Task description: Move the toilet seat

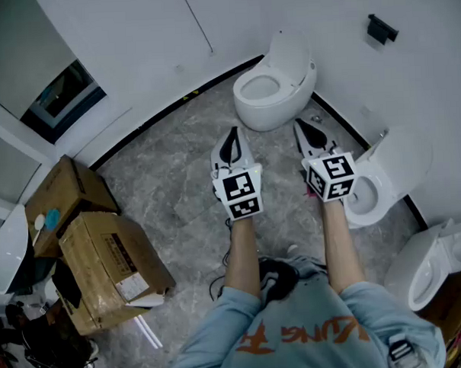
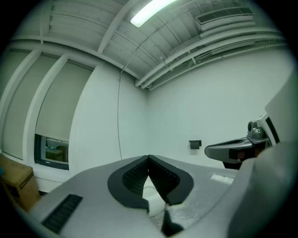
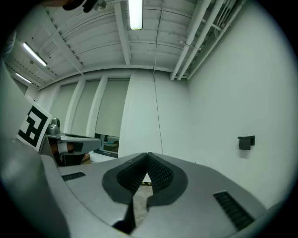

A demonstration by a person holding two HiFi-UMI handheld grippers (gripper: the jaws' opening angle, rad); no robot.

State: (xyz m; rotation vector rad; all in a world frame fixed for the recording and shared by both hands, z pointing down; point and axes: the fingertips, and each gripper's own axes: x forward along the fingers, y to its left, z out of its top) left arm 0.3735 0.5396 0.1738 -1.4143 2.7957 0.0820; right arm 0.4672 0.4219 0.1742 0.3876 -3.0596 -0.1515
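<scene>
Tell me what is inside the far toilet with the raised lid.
Only the bare white bowl shows, with nothing lying in it. The near rim hides the bowl's front wall.

I have open floor (image 1: pixel 173 170) up to the far toilet (image 1: pixel 275 80); cardboard boxes (image 1: pixel 104 261) crowd left, other toilets (image 1: pixel 389 172) right.

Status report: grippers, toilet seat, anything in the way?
Both shut and empty: left gripper and right gripper, level, short of the toilet. Its lid stands up, untouched. Off the path: cardboard boxes left, second toilet right.
</scene>
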